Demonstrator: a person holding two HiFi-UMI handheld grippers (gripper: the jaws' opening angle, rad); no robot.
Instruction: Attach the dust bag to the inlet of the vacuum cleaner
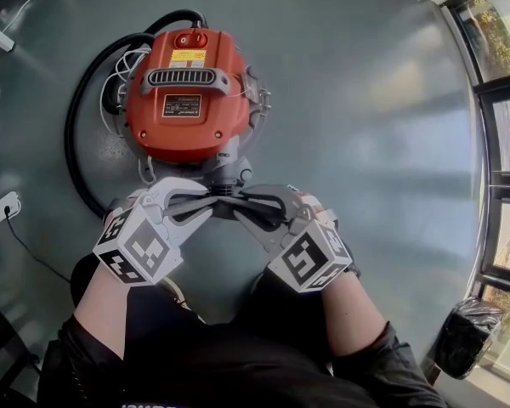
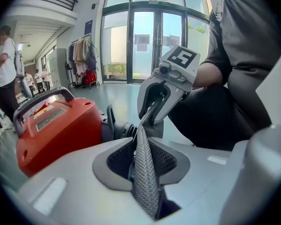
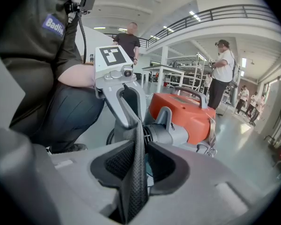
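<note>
Dust bag (image 2: 145,177): grey mesh, stretched taut between the two grippers and held just in front of the inlet (image 3: 171,134) on the near side of the vacuum cleaner (image 1: 187,92). It is judged not yet seated. Whether the fabric already touches the inlet lip cannot be told.

Left gripper (image 2: 141,161): jaws narrow, pinched on a fold of the mesh. Right gripper (image 3: 136,165): the same, clamped on the opposite edge. The tips are brought nearly together over the inlet in the head view.

Risks, as judged:
- The bag mouth is seen flattened edge-on, not opened round. If it is pushed on like this, the fabric is likely to fold against the inlet instead of sliding over it.
- Only thin mesh is pinched. If the mouth is pulled wider, slip out of one pair of pads is expected and the tension is lost.
- The vacuum cleaner is braced by nothing; both grippers are occupied. A forward push may shove it away across the smooth floor (image 1: 365,143) rather than seat the bag.
- The mesh could be snagged on the metal clasp (image 3: 209,146) at the body's side if the right edge is swung wide.
</note>
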